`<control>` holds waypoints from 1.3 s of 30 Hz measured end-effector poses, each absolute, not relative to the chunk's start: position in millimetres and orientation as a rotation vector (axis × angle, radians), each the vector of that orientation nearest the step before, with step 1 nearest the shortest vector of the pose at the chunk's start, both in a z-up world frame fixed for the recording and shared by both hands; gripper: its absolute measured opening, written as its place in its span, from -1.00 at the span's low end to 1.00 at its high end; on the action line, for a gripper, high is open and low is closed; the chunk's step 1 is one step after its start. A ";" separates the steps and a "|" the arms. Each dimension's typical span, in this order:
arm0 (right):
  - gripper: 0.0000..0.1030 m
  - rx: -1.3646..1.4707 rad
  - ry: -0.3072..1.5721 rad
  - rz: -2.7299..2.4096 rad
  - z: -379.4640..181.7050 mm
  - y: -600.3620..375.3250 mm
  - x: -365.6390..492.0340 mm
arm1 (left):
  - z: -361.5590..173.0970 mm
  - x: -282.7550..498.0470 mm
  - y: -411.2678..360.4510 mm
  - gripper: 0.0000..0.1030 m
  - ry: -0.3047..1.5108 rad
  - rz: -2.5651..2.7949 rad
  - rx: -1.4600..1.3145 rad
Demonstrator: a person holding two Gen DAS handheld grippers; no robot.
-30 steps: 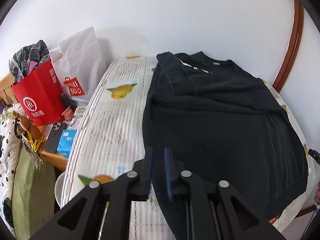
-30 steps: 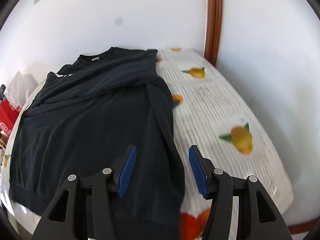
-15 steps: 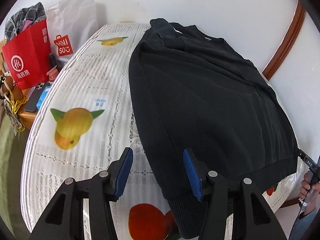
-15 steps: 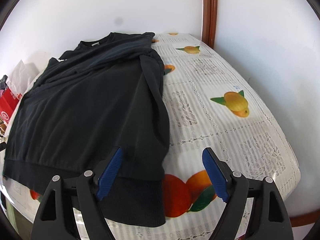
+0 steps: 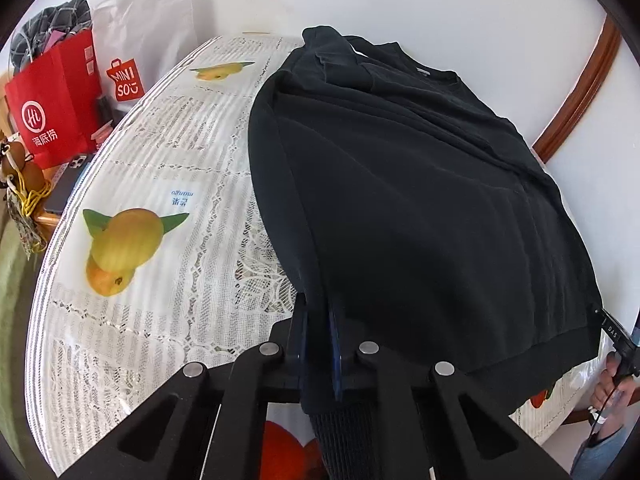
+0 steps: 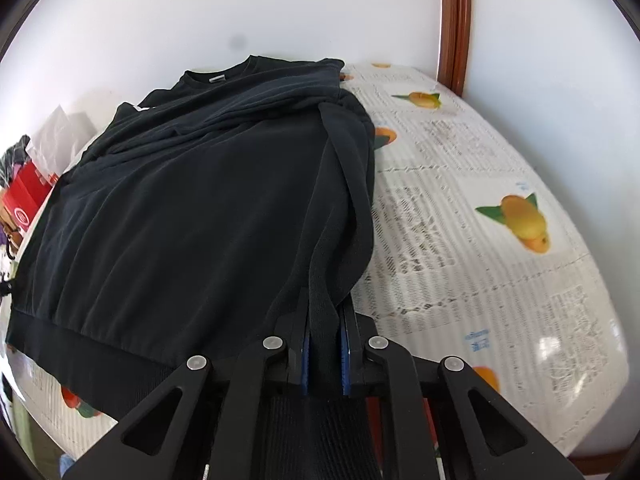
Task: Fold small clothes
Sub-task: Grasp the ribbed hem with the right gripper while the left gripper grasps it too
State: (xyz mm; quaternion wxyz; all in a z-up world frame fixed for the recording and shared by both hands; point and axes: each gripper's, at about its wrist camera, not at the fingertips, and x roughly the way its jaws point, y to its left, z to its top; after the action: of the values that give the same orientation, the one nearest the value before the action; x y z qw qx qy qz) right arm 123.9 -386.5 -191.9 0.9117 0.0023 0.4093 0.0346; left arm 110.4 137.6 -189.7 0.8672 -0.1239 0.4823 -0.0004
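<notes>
Between both tongs [image 5: 318, 320] [image 6: 325, 328], black sweater [image 5: 420, 208] hem corners, just clamped

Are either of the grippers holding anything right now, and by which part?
Both hold the black sweater: left gripper and right gripper have just closed on its near hem corners.

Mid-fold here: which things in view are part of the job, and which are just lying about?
In the job:
black sweatshirt, spread on the table
left gripper, shut on its hem corner
right gripper, shut on the other corner

Lying about:
red paper bag
white Miniso bag
fruit-print tablecloth
</notes>
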 end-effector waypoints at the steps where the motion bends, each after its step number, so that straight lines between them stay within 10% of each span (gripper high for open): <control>1: -0.81 0.006 0.836 0.071 -190.9 -388.9 121.3 | -187.9 106.7 138.2 -0.83 1.005 -0.008 -0.259; 11: -0.77 0.044 0.870 0.102 -193.9 -408.3 79.3 | -189.5 56.9 142.1 -0.74 1.014 -0.075 -0.273; 18: -0.13 0.104 0.865 0.094 -195.8 -411.2 95.7 | -191.5 74.1 145.1 -0.52 1.006 -0.066 -0.296; 26: 0.01 0.031 0.842 0.040 -200.0 -387.7 122.6 | -192.8 90.5 135.1 -0.31 0.997 -0.054 -0.298; 33: -0.80 -0.039 0.838 0.103 -198.6 -374.2 108.6 | -193.7 75.7 129.9 -0.85 0.991 -0.058 -0.267; 39: -0.85 0.125 0.752 0.143 -164.6 -408.0 84.0 | -161.9 52.9 149.8 -0.86 0.911 -0.134 -0.353</control>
State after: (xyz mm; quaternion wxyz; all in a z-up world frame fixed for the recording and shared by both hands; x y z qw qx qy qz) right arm 84.0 -407.9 -164.6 0.9258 0.0611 0.3664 0.0696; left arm 52.9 149.8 -161.9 0.8808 -0.1692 0.4374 -0.0643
